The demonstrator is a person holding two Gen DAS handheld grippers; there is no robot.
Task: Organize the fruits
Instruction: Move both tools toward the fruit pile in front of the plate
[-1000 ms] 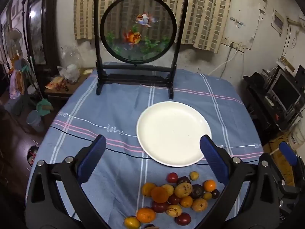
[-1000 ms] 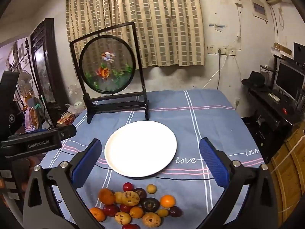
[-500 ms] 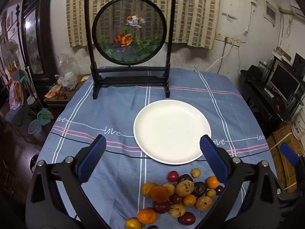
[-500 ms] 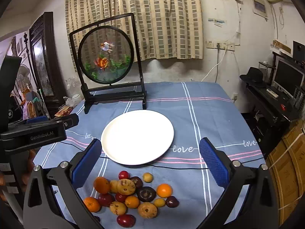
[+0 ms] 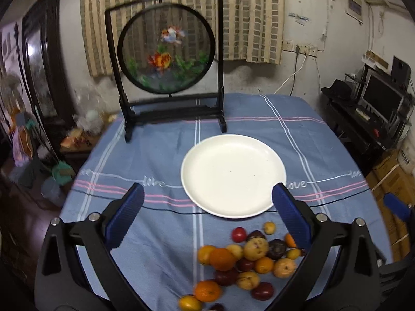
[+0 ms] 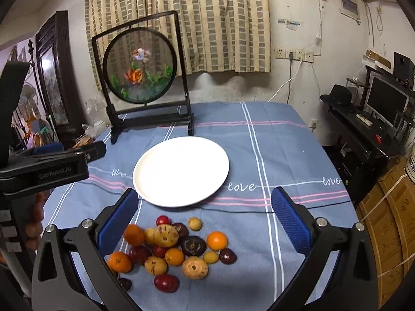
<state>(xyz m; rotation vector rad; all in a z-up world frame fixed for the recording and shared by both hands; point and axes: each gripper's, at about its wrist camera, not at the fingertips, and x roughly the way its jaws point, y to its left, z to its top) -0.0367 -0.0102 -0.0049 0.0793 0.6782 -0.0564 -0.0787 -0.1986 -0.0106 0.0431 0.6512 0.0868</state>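
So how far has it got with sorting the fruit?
Nothing looks done yet: the white plate is bare and the fruit pile sits on the blue tablecloth in front of it. Neither the left gripper nor the right gripper holds anything; both are open above the pile. All the sorting is left.

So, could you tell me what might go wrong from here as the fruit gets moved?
The fruits lie touching in a tight pile, so the open right gripper may nudge round neighbours into rolling across the cloth. The white plate looks shallow, so fruit set near its rim could roll off.
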